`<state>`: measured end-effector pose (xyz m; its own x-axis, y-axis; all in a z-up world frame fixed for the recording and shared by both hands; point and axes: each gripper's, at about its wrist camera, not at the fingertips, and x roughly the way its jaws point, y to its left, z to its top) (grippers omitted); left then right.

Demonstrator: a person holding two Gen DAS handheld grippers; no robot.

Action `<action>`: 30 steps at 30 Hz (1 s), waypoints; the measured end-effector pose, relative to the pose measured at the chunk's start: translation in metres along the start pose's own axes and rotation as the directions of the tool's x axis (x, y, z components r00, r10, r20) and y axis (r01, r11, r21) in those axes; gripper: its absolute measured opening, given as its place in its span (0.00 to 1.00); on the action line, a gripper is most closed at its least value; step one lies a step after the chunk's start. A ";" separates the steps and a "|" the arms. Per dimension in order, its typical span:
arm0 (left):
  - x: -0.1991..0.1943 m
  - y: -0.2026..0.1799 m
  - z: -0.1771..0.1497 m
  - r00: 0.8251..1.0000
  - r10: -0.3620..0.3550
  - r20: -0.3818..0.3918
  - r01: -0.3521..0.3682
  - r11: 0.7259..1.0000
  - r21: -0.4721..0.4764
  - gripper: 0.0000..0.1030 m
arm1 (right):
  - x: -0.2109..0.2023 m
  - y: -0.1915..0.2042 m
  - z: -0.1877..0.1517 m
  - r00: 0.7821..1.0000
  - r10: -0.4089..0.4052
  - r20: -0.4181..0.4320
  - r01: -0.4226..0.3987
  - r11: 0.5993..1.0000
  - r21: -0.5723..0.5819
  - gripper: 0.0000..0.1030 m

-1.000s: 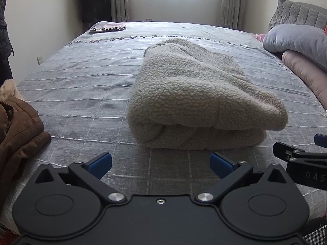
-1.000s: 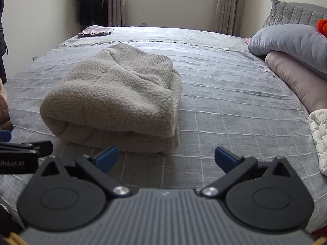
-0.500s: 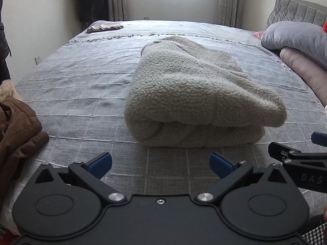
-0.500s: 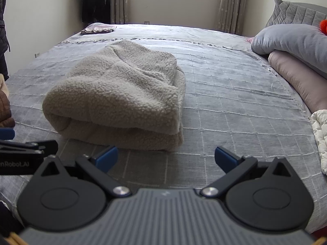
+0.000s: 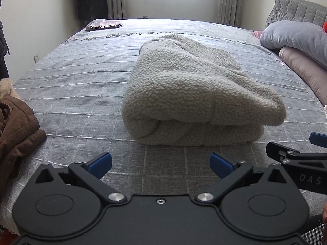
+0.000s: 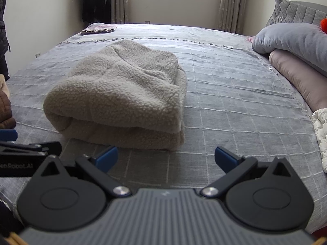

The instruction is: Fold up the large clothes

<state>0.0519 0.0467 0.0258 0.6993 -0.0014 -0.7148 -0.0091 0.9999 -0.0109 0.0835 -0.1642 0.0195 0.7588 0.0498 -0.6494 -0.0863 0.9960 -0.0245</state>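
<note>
A cream fleece garment (image 5: 192, 94) lies folded into a thick bundle in the middle of the grey bed (image 5: 81, 85). It also shows in the right wrist view (image 6: 122, 98), left of centre. My left gripper (image 5: 160, 163) is open and empty, just short of the bundle's near edge. My right gripper (image 6: 166, 158) is open and empty, near the bundle's near right corner. Each gripper shows at the edge of the other's view.
A brown coat (image 5: 16, 130) lies at the bed's near left corner. Grey and pink pillows (image 5: 298, 40) are stacked on the right. A white quilted item (image 6: 320, 130) sits at the right edge. A small folded cloth (image 5: 104, 25) lies at the far end.
Both grippers have moved slightly closer to the folded fleece, which looks a little larger. Both stay open and empty. The fleece has not moved.
</note>
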 end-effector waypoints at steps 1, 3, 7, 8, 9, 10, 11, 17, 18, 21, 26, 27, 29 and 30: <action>0.000 0.001 0.000 1.000 -0.001 0.002 0.001 1.000 0.000 1.00 | 0.000 0.000 0.000 1.000 -0.002 -0.001 0.002 1.000 0.002 1.00; -0.001 0.002 0.000 1.000 0.000 0.005 0.000 1.000 0.000 1.00 | 0.000 0.001 0.000 1.000 0.001 0.002 -0.001 1.000 0.002 1.00; 0.000 0.004 0.000 1.000 0.003 0.001 -0.003 1.000 -0.005 1.00 | 0.000 0.002 -0.002 1.000 0.004 -0.001 -0.004 1.000 0.001 1.00; 0.000 0.004 0.000 1.000 0.003 0.003 -0.003 1.000 -0.006 1.00 | 0.000 0.002 -0.002 1.000 0.003 -0.002 -0.003 1.000 0.001 1.00; 0.000 0.003 0.000 1.000 0.003 0.005 -0.003 1.000 -0.006 1.00 | 0.000 0.002 -0.002 1.000 0.004 -0.001 -0.004 1.000 0.001 1.00; 0.000 0.003 0.000 1.000 0.003 0.004 -0.003 1.000 -0.005 1.00 | 0.000 0.003 -0.002 1.000 0.006 0.000 -0.006 1.000 0.000 1.00; 0.000 0.003 0.000 1.000 0.003 0.004 -0.003 1.000 -0.005 1.00 | 0.000 0.003 -0.003 1.000 0.007 -0.001 -0.007 1.000 0.000 1.00; 0.000 0.004 0.000 1.000 0.003 0.003 -0.003 1.000 -0.010 1.00 | 0.001 0.005 -0.003 1.000 0.008 -0.004 -0.008 1.000 -0.001 1.00; 0.000 0.004 0.000 1.000 0.003 0.003 -0.003 1.000 -0.011 1.00 | 0.001 0.005 -0.003 1.000 0.008 -0.004 -0.008 1.000 -0.001 1.00; 0.001 0.004 0.000 1.000 0.005 0.001 -0.005 1.000 -0.013 1.00 | 0.002 0.006 -0.003 1.000 0.005 -0.008 -0.005 1.000 -0.001 1.00; 0.000 0.002 -0.001 1.000 0.006 0.001 -0.006 1.000 -0.011 1.00 | 0.003 0.005 -0.004 1.000 0.010 -0.010 -0.010 1.000 0.004 1.00; 0.001 0.002 -0.001 1.000 0.006 0.000 -0.006 1.000 -0.012 1.00 | 0.003 0.005 -0.004 1.000 0.009 -0.011 -0.009 1.000 0.003 1.00; 0.001 0.003 -0.001 1.000 0.007 0.000 -0.007 1.000 -0.013 1.00 | 0.003 0.005 -0.004 1.000 0.008 -0.010 -0.008 1.000 0.002 1.00; 0.001 0.003 -0.001 1.000 0.006 0.000 -0.006 1.000 -0.013 1.00 | 0.003 0.005 -0.004 1.000 0.010 -0.009 -0.010 1.000 0.003 1.00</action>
<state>0.0517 0.0492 0.0249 0.6994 0.0048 -0.7147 -0.0226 0.9996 -0.0154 0.0826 -0.1595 0.0143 0.7520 0.0587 -0.6566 -0.0917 0.9957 -0.0160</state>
